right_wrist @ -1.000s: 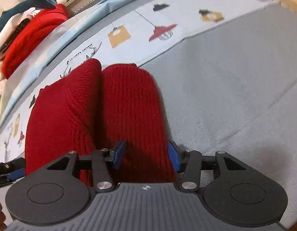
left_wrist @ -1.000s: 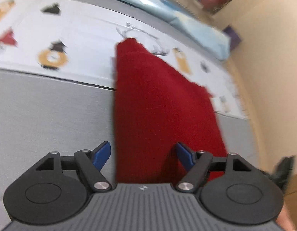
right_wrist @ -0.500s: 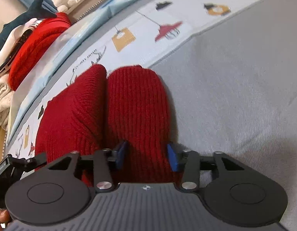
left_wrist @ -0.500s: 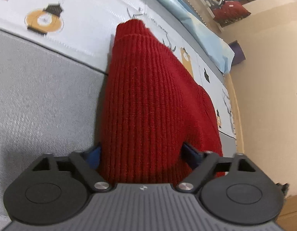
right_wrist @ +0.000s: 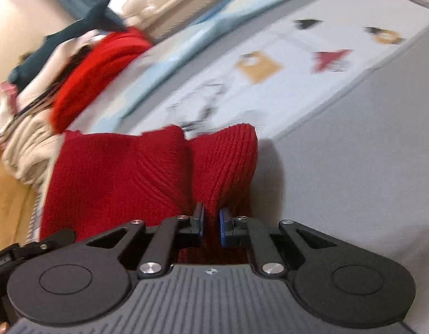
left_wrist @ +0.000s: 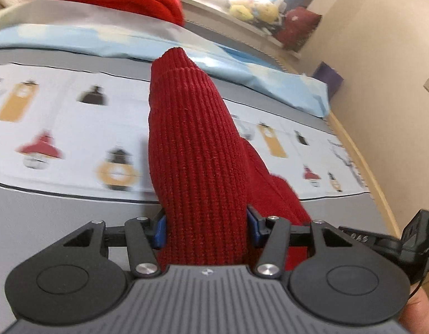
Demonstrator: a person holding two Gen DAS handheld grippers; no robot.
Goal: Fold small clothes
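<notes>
both hand-held grippers, left (left_wrist: 205, 229) and right (right_wrist: 211, 226), have just closed, pinching the red knit (left_wrist: 195, 150); lift evenly, edges aligned.

Ribbed red knit garment (left_wrist: 197, 150) on grey, lamp-printed white bedding (left_wrist: 61, 128).

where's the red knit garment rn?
Both wrist views: red knit garment is clamped in left gripper and right gripper, raised over the grey bed cover.

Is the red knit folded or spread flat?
Folded, not flat: the red knit is bunched into two thick lobes, pinched in the right hand-held gripper and left hand-held gripper.
</notes>
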